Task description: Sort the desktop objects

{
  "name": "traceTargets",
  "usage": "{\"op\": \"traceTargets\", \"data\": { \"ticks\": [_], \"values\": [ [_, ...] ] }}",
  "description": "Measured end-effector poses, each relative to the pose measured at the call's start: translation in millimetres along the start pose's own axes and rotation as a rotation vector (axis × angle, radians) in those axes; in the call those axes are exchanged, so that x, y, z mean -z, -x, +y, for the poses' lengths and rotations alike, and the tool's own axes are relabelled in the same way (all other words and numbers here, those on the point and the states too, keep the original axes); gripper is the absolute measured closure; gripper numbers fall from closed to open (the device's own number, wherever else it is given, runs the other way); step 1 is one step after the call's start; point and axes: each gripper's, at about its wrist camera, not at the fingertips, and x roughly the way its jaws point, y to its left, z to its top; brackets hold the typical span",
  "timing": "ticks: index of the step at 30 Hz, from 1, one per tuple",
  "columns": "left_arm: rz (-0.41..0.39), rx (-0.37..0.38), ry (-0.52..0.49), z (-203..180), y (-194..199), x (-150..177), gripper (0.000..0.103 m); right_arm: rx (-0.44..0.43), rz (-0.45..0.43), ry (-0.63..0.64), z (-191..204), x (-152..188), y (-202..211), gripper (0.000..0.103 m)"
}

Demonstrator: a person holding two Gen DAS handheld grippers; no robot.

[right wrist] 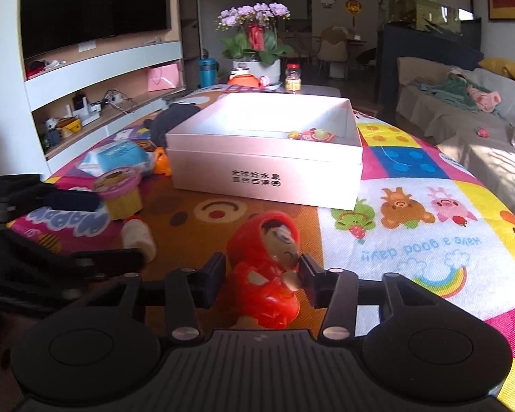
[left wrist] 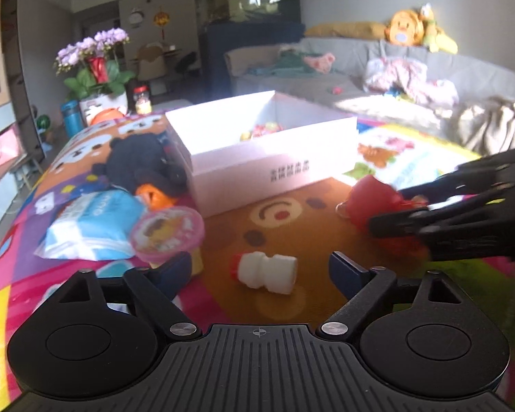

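Sunlit living room, with a cartoon-print mat (right wrist: 412,206) covering the low table where the sorting takes place. Nearest the right wrist camera, the right gripper (right wrist: 261,274) points down at a slant, its jaws pressed on either side of a red figurine (right wrist: 267,267) that stands on the brown patch of the mat. In the left wrist view the left gripper (left wrist: 260,271) also angles downward, its jaws wide apart and holding nothing; a small white bottle (left wrist: 266,273) with a red cap lies on its side on the mat between and just beyond the fingertips, untouched. Just left of that bottle stands a jelly cup (left wrist: 168,233) with a pink lid, and beside it lies a blue-and-white packet (left wrist: 89,226). Behind those rest an orange toy (left wrist: 154,197) and a dark plush (left wrist: 137,163). Mid-table sits an open white box (right wrist: 267,175) with black print on its front wall; a few small colourful toys (right wrist: 312,135) lie in its far right corner. Beyond the table's end are a potted orchid (right wrist: 254,34), a blue tumbler (right wrist: 206,70) and a red-capped jar (right wrist: 293,77). A grey sofa (right wrist: 463,123) strewn with clothes runs along the right, and a dark television (right wrist: 92,3) hangs on the left wall.
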Motion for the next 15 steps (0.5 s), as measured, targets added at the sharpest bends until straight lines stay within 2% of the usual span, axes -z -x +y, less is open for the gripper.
{"op": "traceTargets", "data": {
  "ticks": [4,6,7,15],
  "values": [
    [0.047,0.004,0.000,-2.9,-15.4,0.5,0.031,-0.017,0.012,0.018,3.4,6.6,16.9,0.059],
    [0.056,0.006,-0.005,-4.0,-16.3,1.0,0.048,-0.016,0.022,0.028,5.4,9.1,22.3,0.059],
    [0.056,0.007,-0.004,-4.3,-14.4,1.7,0.051,-0.016,0.026,0.034,6.4,9.9,24.4,0.059],
    [0.003,0.013,-0.032,-10.3,16.3,-1.9,0.052,-0.012,0.010,0.050,7.2,8.1,42.2,0.059]
  ]
}}
